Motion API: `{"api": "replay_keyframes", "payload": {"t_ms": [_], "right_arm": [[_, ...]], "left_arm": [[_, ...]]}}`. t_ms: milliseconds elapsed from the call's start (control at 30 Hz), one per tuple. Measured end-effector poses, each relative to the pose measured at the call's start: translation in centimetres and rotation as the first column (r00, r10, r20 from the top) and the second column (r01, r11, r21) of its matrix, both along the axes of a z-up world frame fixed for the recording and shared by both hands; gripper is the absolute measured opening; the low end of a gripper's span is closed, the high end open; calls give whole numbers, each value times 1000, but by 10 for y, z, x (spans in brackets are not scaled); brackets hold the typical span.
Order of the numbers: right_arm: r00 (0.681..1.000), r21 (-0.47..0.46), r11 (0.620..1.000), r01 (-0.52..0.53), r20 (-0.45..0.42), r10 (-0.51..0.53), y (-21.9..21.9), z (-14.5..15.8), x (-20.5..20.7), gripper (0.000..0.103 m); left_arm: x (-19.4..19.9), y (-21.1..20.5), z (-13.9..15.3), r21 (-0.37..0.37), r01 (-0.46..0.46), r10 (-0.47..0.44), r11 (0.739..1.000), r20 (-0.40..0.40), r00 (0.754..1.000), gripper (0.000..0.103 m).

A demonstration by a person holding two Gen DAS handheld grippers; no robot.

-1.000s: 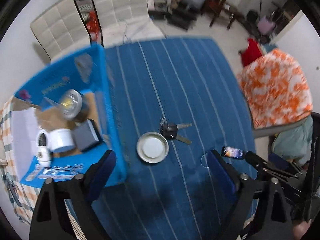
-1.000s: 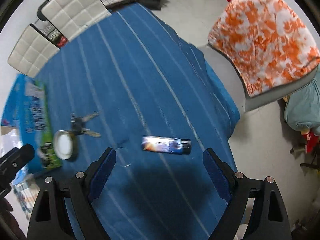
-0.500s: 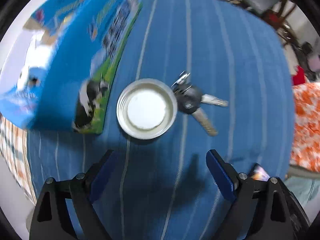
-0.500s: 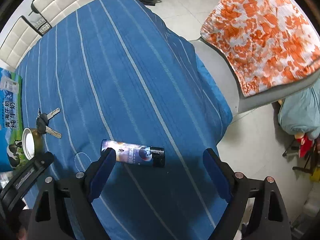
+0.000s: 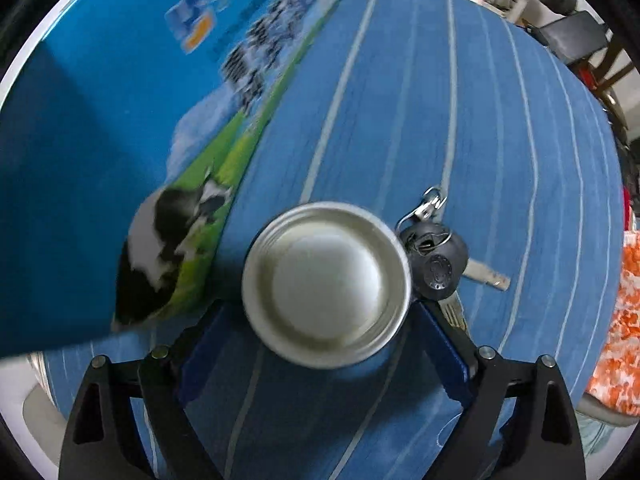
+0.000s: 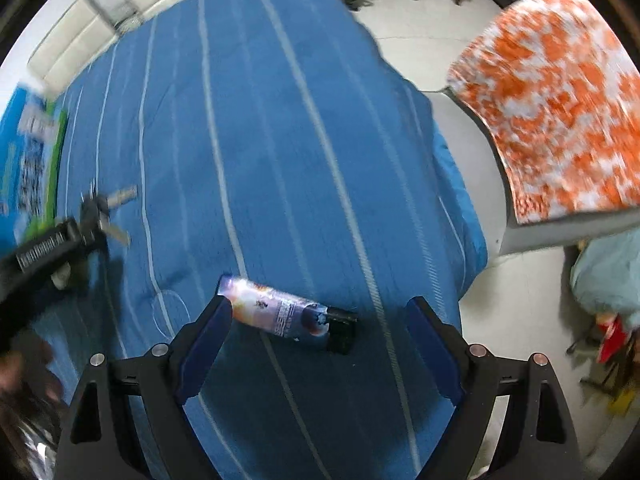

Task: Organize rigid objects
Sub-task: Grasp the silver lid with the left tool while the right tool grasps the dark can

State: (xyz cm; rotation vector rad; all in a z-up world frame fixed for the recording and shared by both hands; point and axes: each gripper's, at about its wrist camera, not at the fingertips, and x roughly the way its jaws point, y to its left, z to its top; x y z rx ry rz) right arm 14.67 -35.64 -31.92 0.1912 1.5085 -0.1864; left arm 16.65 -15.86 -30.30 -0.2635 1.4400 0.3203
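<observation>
The left gripper (image 5: 322, 340) stood wide around the round silver metal tin (image 5: 326, 283), not yet gripping. The black-fobbed key bunch (image 5: 438, 266) touched the tin's right side, just beside the right finger, and might snag. The right gripper (image 6: 316, 344) hovered wide over the printed cylindrical lighter (image 6: 286, 312).
</observation>
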Motion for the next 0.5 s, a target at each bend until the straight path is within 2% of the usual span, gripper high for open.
{"api": "replay_keyframes", "payload": {"t_ms": [33,133,233,300,367,433,500], "right_arm": [[1000,0,1000,-30,-5,30,3,-2,1,89],[993,-11,994,-113,-19,113,14,-6,2,87],[979,-24,980,-199,-50,198,26,-13,5,77],[970,-52,968,-244,-36,242,33,-12,7,75],[966,-52,965,-257,-31,256,38,-10,9,64],[968,-53,967,-249,-41,247,44,-7,10,46],[976,-48,977,-209,-64,206,46,-6,10,36]], "left_arm": [[1,0,2,-7,18,-18,1000,12,1000,78],[3,-13,11,0,102,-102,995,42,994,61],[0,-24,15,-3,175,-175,985,34,984,61],[-8,-33,15,-9,210,-210,978,29,977,61],[-18,-44,15,-24,243,-243,970,20,970,61],[-31,-48,17,-36,277,-277,960,10,961,61],[-38,-48,17,-42,293,-294,955,1,956,61]]}}
